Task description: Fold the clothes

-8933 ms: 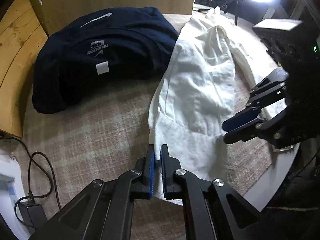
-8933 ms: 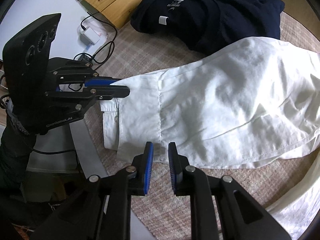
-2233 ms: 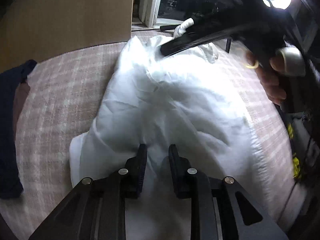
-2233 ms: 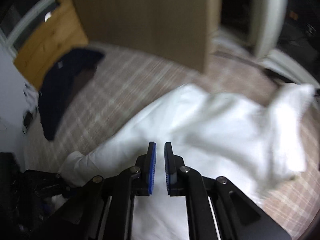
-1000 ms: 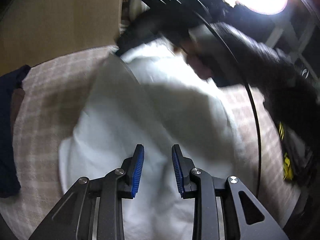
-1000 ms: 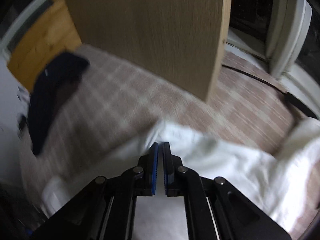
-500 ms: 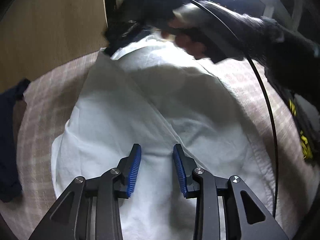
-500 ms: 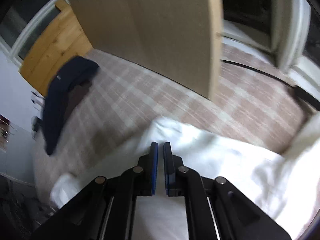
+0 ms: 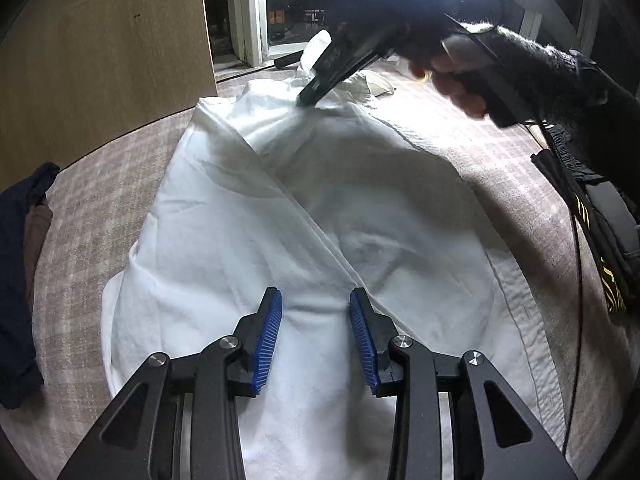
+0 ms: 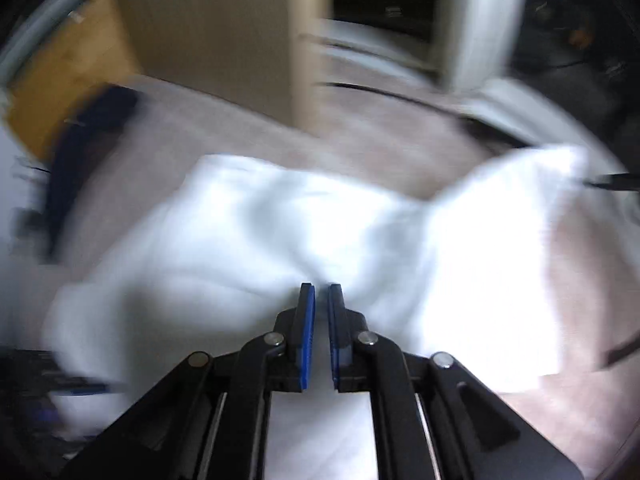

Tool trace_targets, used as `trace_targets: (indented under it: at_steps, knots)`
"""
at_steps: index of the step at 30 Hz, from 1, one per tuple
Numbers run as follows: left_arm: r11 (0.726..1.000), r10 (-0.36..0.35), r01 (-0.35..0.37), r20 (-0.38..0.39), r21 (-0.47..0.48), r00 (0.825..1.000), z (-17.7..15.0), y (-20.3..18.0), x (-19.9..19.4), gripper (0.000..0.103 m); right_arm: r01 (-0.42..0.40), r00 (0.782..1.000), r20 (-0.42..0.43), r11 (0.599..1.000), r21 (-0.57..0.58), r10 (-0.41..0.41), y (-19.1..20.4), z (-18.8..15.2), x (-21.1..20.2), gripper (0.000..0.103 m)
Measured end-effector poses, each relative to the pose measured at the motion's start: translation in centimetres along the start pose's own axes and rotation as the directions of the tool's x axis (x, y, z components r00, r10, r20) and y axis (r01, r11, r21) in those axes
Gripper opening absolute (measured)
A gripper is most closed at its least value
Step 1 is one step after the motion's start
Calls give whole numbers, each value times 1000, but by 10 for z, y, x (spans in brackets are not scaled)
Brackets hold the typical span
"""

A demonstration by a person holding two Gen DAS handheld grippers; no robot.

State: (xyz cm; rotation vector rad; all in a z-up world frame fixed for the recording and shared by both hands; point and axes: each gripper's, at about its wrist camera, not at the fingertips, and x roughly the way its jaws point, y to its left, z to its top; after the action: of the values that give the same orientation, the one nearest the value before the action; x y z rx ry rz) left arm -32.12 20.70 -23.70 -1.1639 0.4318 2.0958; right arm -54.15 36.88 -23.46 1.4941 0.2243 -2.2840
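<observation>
A white garment lies spread over the checked beige tabletop, with a diagonal fold running across it. My left gripper hovers over its near part, open, with cloth under the jaws and nothing pinched between the blue pads. At the garment's far edge a hand holds my right gripper, its tip in a raised pucker of cloth. The blurred right wrist view shows that gripper shut, with the white garment bunching toward its tips.
A dark navy garment lies at the table's left edge, also visible as the navy garment. A wooden board stands at the back left beside a window frame. A black and yellow strap hangs at the right edge.
The right gripper and the hand holding it moved rightward along the garment's far edge, drawing the cloth with them. The left gripper's jaws spread a little wider.
</observation>
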Motion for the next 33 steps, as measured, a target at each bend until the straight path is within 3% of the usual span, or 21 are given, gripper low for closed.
trace_targets:
  at_steps: [1,4,8,12,14,17,19,22,24,27,30,33]
  knots:
    - [1000,0,0,-5,1,1000,2,0,1,34,12,1000,29,999,46,-13,-11,1,-9,0]
    - [1000,1,-1,-19,4,1000,4,2,1,34,-54,994,102,993,103,44,-30,-6,-37,6]
    - [1000,0,1,-26,8,1000,-2,-2,-5,34,-108,994,31,993,40,107,-15,-21,-27,9]
    - [1000,-20,19,-75,-16,997,-2,5,-11,34,-1,1000,-6,1000,29,1,-1,-25,-1,11]
    - [997,-29,20,-121,-72,992,-1,15,-25,32,3,1000,7,996,94,-3,-9,-29,-14,11]
    - [999,-7,4,-88,-38,996,-9,22,-72,32,-56,997,52,993,109,50,-13,-45,-55,11]
    - [1000,9,-10,-73,-12,997,-20,29,-109,34,-113,990,91,989,97,104,-11,-65,-94,11]
    - [1000,11,-11,-78,3,997,-44,45,-166,34,-205,970,163,970,129,183,-25,-108,-166,24]
    - [1000,-1,1,-88,4,996,-60,58,-197,34,-225,959,209,961,160,190,-25,-145,-215,34]
    - [1000,-18,18,-87,-2,996,-91,76,-236,38,-240,947,264,948,208,182,-7,-205,-269,34]
    - [994,-105,104,-107,-7,989,-117,78,-235,39,-263,942,279,929,260,189,38,-258,-282,34]
    - [971,-228,235,-145,35,963,-140,60,-206,38,-303,943,235,902,309,236,105,-295,-242,34]
